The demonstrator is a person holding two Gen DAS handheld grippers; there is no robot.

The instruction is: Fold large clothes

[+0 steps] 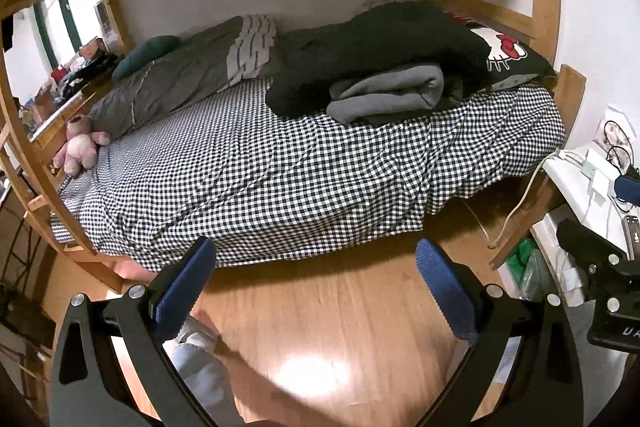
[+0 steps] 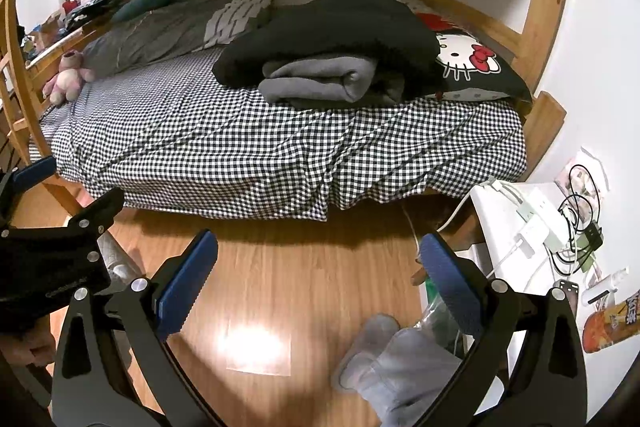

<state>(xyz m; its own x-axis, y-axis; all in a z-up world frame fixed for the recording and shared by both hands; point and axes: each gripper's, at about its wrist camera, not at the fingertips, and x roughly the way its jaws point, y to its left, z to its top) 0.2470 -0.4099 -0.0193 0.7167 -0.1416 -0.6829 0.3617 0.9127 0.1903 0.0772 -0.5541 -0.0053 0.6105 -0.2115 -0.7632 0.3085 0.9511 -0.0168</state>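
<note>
Both grippers are held over the floor (image 1: 340,307), in front of the bed (image 1: 280,179), and nothing is between their fingers. The left gripper (image 1: 316,283) has its fingers spread wide, and the right gripper (image 2: 318,275) is spread wide in the same way. In the right wrist view the left gripper shows at the left edge; in the left wrist view the right one shows at the right edge, so they are side by side.

The clothes are well ahead of the fingers, on the far right part of the bed. A black garment (image 2: 332,31) lies in a big loose heap, and a grey garment (image 2: 320,83) sits in front of it, rolled or roughly folded, touching the black one and partly under its edge. Behind them is a pillow (image 2: 472,67) with a cat face.

Both pieces look thick and soft, perhaps fleece or sweatshirt cloth. I judge they are rather heavy for cloth, not slippery, and they will sag and drag on the checked sheet when lifted. A good hold would probably be at an edge or corner, such as a hem or shoulder, one gripper at each end, so the cloth can be pulled flat. In the heap I cannot tell where these edges are.
</note>
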